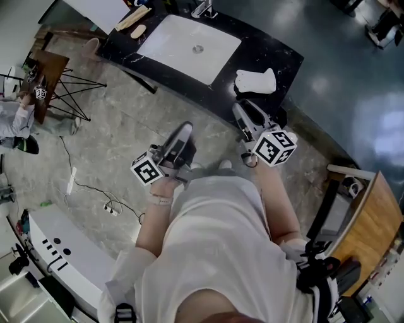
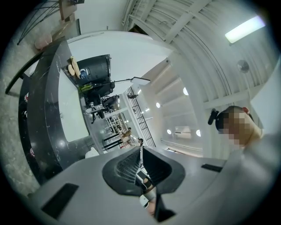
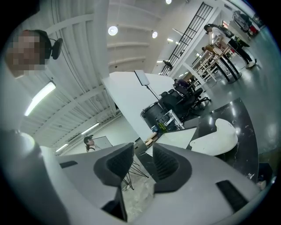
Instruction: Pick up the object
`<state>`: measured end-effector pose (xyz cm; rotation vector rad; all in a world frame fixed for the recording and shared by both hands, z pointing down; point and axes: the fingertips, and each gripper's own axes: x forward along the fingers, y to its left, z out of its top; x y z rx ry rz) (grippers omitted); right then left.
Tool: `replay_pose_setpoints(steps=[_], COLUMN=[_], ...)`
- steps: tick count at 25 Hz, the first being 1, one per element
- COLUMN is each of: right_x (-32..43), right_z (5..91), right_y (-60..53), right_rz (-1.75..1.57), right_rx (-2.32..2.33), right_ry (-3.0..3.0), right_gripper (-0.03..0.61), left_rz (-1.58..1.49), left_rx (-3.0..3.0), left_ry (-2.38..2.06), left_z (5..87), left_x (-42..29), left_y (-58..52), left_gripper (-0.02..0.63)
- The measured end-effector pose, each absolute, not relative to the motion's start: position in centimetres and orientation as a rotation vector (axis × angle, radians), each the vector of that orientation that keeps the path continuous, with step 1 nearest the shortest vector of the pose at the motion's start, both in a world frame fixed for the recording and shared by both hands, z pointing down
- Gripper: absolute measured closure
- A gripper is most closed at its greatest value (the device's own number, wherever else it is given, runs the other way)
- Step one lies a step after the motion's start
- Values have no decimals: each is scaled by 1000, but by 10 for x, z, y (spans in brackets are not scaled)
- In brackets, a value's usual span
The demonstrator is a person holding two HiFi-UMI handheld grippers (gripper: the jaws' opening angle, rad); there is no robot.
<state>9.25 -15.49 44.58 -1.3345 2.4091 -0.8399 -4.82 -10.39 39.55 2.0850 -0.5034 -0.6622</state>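
Black counter, white object, left gripper fingers together, right gripper fingers apart

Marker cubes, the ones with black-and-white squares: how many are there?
2 clear ones: a cube on the left gripper, another cube on the right gripper near the black counter. A tiny patterned block far left may be a third.

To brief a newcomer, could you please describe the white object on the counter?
Start at the black counter with the white rectangular basin sunk into it. Right of the basin, near the counter's edge, lies the white object. Unlike the tan wooden pieces at the far left end, it is white and rounded.
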Motion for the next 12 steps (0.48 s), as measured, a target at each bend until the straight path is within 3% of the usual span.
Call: replay_pose_setpoints(steps=[12], right_x=[106], right_z=[471], right_y=[-186], right_rz=[-735], right_rx=[-1605], right_ry=[2490], right_gripper=[327], left_rz=[-694], left_rx=[2054], left_ry=[-498], left_z=[401], left_x=[-53], left_y=[-110], left_gripper=[606])
